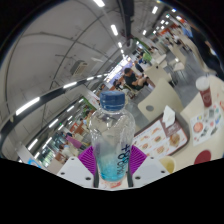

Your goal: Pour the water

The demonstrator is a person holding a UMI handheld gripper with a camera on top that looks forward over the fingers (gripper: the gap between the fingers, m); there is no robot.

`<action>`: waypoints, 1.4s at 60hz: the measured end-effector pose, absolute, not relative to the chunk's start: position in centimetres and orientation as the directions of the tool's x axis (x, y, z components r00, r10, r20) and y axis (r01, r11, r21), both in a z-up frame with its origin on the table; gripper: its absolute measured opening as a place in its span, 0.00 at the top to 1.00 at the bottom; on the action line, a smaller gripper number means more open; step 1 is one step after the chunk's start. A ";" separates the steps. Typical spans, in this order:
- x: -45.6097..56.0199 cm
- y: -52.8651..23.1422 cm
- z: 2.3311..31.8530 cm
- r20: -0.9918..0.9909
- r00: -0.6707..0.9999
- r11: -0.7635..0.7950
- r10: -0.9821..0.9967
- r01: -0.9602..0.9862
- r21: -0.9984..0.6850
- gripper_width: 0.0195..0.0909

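Water bottle (111, 140), clear plastic, blue cap at twelve o'clock, long axis upright, lifted above the table (150, 110). Clamped between the gripper (110, 163) pads at mid-body. Likely light, thin-walled, somewhat slippery; firm grip around the label band advisable. Red cup (204, 95) at two o'clock.

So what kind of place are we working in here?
Likely a food court or canteen: long ceiling lights, people seated at tables, and a tray with food. The gripper holds the water bottle.
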State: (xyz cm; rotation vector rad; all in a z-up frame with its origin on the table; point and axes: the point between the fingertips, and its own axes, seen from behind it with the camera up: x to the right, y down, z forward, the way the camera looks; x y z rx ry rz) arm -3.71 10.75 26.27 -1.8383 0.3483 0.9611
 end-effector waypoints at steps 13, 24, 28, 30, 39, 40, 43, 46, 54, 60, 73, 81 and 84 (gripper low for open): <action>7.1 11.3 26.2 -0.227 0.950 -0.250 0.213 -0.172 -0.953 0.75; 13.8 10.9 17.8 -0.015 0.989 -0.298 0.145 0.029 -0.954 0.75; 14.8 10.8 14.8 0.001 0.990 -0.332 0.139 0.048 -0.942 0.74; 15.0 10.1 13.5 0.009 0.991 -0.346 0.137 0.057 -0.937 0.75; 16.0 9.2 8.3 0.033 0.990 -0.397 0.138 0.085 -0.914 0.75; 16.1 9.1 7.9 0.031 0.990 -0.401 0.137 0.084 -0.912 0.74; 15.9 8.7 6.5 0.020 0.991 -0.417 0.129 0.073 -0.906 0.74; 16.0 8.2 6.0 0.014 0.993 -0.403 0.121 0.062 -0.913 0.74; 16.3 8.3 6.0 0.013 0.995 -0.395 0.102 0.053 -0.917 0.69; 16.2 8.1 5.9 0.011 0.995 -0.423 0.095 0.051 -0.905 0.56; 16.8 5.0 5.3 0.017 0.999 -0.552 0.045 0.039 -0.833 0.10; 15.8 0.2 7.3 0.030 0.999 -0.598 0.015 0.033 -0.801 0.08; 15.0 -2.0 8.0 0.029 1.000 -0.621 0.004 0.026 -0.784 0.08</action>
